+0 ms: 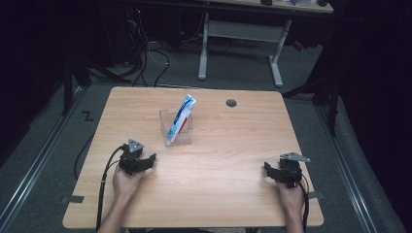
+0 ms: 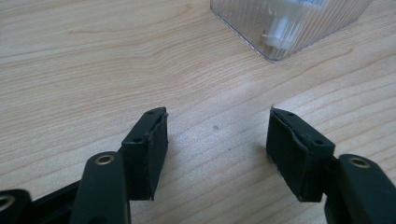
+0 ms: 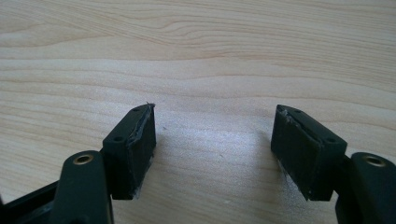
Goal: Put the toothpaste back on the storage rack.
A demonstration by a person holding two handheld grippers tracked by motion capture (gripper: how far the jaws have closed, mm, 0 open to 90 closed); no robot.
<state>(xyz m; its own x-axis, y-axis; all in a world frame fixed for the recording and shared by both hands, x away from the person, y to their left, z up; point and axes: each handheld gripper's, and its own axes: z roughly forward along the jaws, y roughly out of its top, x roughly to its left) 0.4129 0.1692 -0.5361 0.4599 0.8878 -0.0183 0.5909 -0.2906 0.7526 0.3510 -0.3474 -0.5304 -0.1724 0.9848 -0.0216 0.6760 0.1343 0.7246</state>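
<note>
A clear plastic box (image 1: 176, 127) stands near the middle of the wooden table (image 1: 233, 145), with a blue, white and red toothpaste tube (image 1: 180, 118) leaning upright inside it. My left gripper (image 1: 145, 161) rests on the table just front-left of the box, open, with bare wood between its jaws. In the left gripper view (image 2: 217, 123) a corner of the clear box (image 2: 285, 28) lies ahead at upper right. My right gripper (image 1: 270, 170) sits at the table's front right, far from the box. It is open over bare wood in the right gripper view (image 3: 215, 121).
A small round grey grommet (image 1: 231, 103) sits in the table's far right area. Behind the table stands a white-legged desk (image 1: 243, 34) with cables on the floor. Black cables trail from both grippers over the front edge.
</note>
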